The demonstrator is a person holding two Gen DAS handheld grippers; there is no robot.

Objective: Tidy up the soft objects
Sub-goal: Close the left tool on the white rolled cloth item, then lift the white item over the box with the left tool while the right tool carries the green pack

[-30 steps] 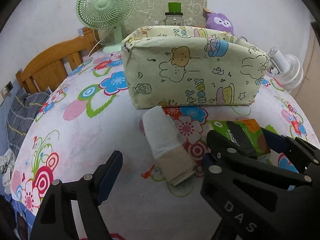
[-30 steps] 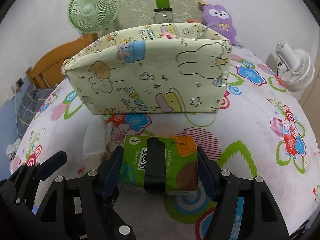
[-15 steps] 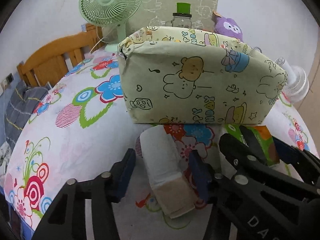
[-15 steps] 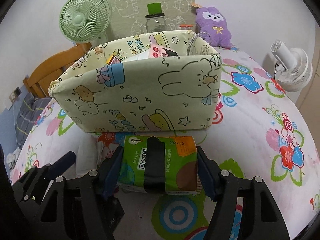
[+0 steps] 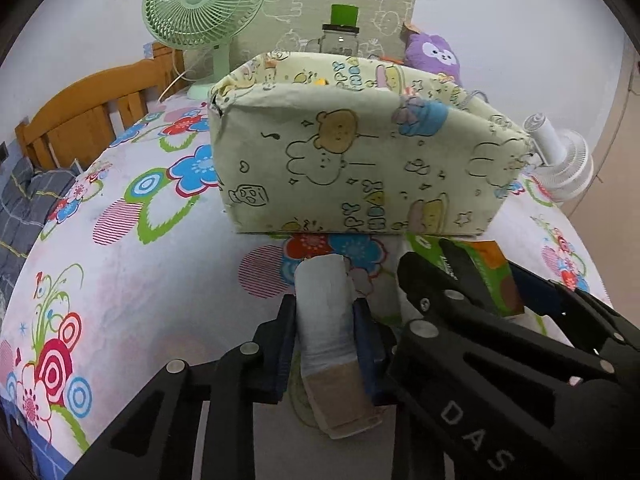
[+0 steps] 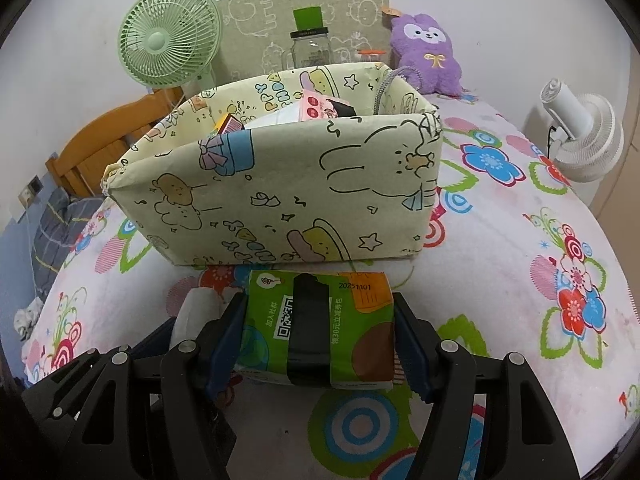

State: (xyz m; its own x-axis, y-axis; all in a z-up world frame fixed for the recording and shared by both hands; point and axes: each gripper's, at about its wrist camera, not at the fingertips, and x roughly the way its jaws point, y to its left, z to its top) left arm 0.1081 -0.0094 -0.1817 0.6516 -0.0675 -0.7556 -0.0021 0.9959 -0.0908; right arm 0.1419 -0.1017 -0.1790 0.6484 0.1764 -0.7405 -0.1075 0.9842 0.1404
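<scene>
A yellow cartoon-print fabric box (image 5: 360, 168) stands on the flowered bedspread; it also shows in the right wrist view (image 6: 280, 196), with several items inside. My left gripper (image 5: 325, 332) is shut on a white rolled cloth (image 5: 324, 312) with a beige end, just in front of the box. My right gripper (image 6: 320, 336) is shut on a green tissue pack (image 6: 324, 328) and holds it close to the box's front wall. The tissue pack (image 5: 492, 276) and the right gripper also show at the right of the left wrist view. The white roll (image 6: 192, 312) peeks out left of the tissue pack.
A green fan (image 6: 168, 36), a glass jar with a green lid (image 6: 310, 44) and a purple plush (image 6: 426, 56) stand behind the box. A white fan (image 6: 580, 136) stands at the right edge. A wooden bed frame (image 5: 92, 120) is at the left.
My left gripper moved forward and closed on the white rolled cloth. My right gripper rose with the tissue pack, and the box's inside came into view.
</scene>
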